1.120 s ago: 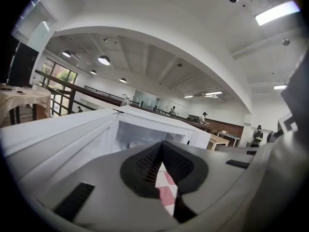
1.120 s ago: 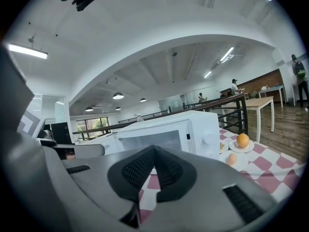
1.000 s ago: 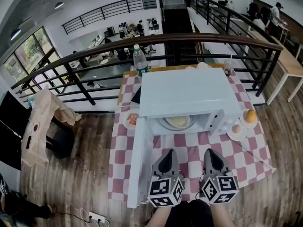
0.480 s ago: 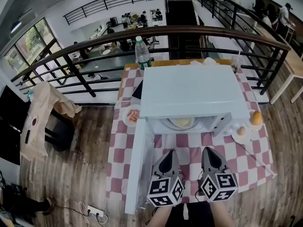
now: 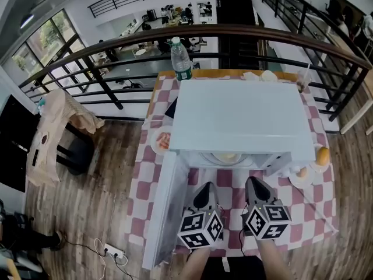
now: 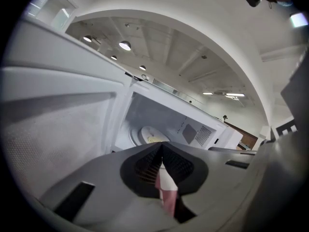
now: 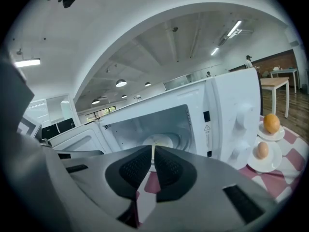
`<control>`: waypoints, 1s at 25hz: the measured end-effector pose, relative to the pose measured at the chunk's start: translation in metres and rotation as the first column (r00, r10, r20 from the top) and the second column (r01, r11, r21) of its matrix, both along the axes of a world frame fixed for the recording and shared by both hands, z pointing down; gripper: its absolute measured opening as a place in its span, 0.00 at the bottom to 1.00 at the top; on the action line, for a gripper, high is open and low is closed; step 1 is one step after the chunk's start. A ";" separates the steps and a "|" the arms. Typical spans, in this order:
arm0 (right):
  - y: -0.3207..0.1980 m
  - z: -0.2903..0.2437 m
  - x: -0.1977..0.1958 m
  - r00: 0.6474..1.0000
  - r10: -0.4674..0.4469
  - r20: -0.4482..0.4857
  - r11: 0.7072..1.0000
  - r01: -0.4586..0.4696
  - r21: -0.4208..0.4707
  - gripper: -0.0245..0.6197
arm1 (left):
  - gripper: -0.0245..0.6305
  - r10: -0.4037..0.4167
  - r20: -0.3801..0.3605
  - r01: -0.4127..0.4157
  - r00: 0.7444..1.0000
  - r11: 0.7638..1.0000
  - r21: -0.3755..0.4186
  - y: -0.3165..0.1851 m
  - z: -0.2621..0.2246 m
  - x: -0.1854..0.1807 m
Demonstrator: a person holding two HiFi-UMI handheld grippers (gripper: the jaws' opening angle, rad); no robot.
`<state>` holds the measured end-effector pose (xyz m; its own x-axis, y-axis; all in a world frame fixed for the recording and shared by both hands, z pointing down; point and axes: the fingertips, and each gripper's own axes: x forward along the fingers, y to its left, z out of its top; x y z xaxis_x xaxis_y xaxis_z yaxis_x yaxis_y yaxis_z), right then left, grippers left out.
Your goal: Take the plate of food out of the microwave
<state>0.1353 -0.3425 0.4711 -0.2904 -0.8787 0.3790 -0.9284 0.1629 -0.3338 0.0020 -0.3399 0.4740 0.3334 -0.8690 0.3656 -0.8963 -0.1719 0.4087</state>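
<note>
Head view: the plate of food (image 5: 227, 157) is seen inside the open microwave (image 5: 242, 118) on the counter (image 5: 145, 179), apart from both tongs. The left tongs (image 5: 206, 189) are pressed together and empty. The right tongs (image 5: 254, 185) have just been parting slightly, with nothing between them. If only a shallow bite on the rim is taken, the plate could be tipped and food spilled. The open door (image 5: 166, 214) could also be struck by the left tongs.

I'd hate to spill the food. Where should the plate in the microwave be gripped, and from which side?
Probably the plate's near rim, coming in level through the microwave's open front. The plate lies flat inside, walls close off the other sides, and the door hangs open to the left.
</note>
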 end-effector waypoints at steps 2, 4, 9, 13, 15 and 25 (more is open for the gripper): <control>-0.010 0.007 -0.001 1.000 -0.030 0.002 0.999 0.030 -0.013 0.09 | 0.06 -0.015 0.004 0.015 1.000 1.000 -0.021 -0.007 0.009 0.001; -0.019 0.014 -0.003 0.999 -0.054 0.001 0.998 0.054 -0.020 0.09 | 0.06 -0.020 0.012 0.021 1.000 0.999 -0.033 -0.015 0.016 0.002; -0.042 0.031 -0.008 0.996 -0.090 0.006 0.995 0.090 -0.043 0.09 | 0.06 -0.009 0.026 0.011 1.000 0.999 -0.051 -0.035 0.030 0.011; -0.055 0.043 -0.009 0.996 -0.086 0.010 0.995 0.087 -0.056 0.10 | 0.08 -0.003 0.030 0.005 1.000 0.998 -0.065 -0.051 0.041 0.017; -0.062 0.047 -0.006 0.997 -0.072 0.009 0.996 0.072 -0.060 0.11 | 0.08 0.001 0.032 0.001 0.999 0.998 -0.071 -0.058 0.046 0.020; -0.092 0.072 -0.004 0.998 -0.049 0.030 0.993 0.052 -0.105 0.25 | 0.18 0.013 0.012 -0.012 1.000 0.992 -0.129 -0.085 0.074 0.027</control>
